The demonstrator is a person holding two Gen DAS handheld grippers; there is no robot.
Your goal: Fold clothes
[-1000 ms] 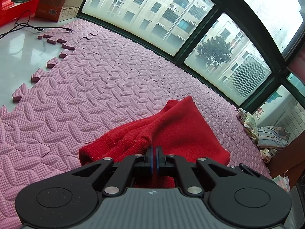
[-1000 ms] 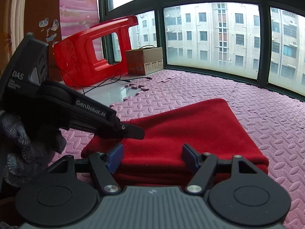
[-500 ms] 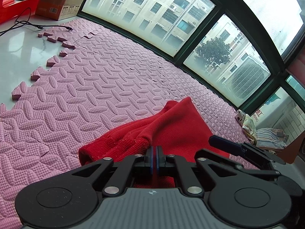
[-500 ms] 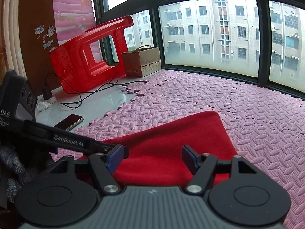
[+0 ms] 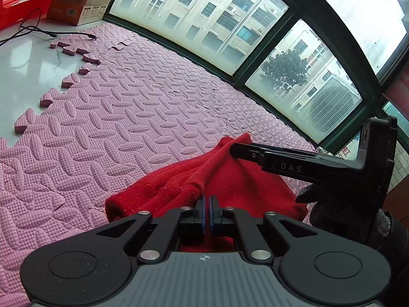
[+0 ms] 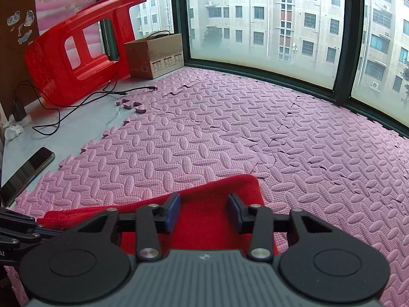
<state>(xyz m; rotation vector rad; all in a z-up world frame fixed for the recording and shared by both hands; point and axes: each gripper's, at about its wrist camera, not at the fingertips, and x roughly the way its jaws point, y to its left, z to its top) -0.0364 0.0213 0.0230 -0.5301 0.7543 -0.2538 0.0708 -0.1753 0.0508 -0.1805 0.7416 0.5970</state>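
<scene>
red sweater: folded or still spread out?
Folded. The red sweater lies in a compact stack on the pink mat, its layered edges showing in the right wrist view.

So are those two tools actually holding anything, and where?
The left tool pinches the red sweater near its ribbed hem. The right tool is closing over its far corner, not gripping yet.

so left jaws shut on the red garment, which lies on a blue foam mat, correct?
Not quite: the foam mat is pink, not blue, as the left wrist view shows. The left gripper is indeed shut on the red garment.
</scene>
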